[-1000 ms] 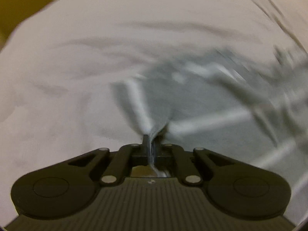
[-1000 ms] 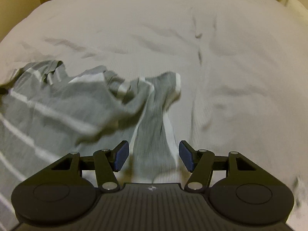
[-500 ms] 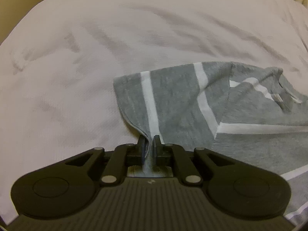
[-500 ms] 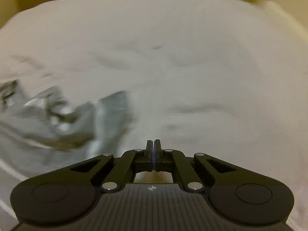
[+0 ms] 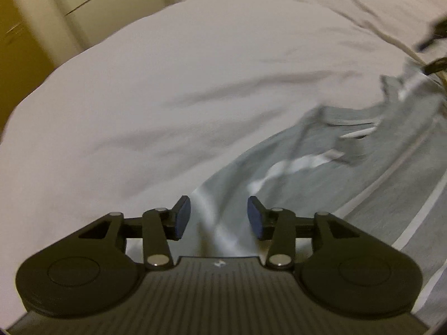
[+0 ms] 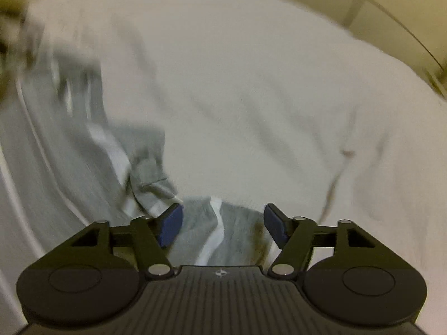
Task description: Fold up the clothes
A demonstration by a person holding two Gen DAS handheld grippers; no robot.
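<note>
A grey garment with white stripes (image 5: pixel 363 173) lies rumpled on the white bed sheet (image 5: pixel 167 83). In the left wrist view it fills the lower right, and one edge of it runs between the blue pads of my left gripper (image 5: pixel 219 217), which stands open. The right wrist view shows the same garment (image 6: pixel 69 153) at the left and bottom, blurred by motion. A striped corner of it lies between the fingers of my right gripper (image 6: pixel 223 223), also open. Neither gripper pinches the cloth.
The sheet (image 6: pixel 265 97) covers most of both views, with soft creases. Pale cabinet or wall panels (image 5: pixel 69 5) stand beyond the bed's far left edge. A dark object (image 5: pixel 435 33) shows at the right rim of the left wrist view.
My left gripper was shut on the garment's edge; it has now opened and let go. My right gripper, shut on nothing half a second ago, is open again over a garment corner.
</note>
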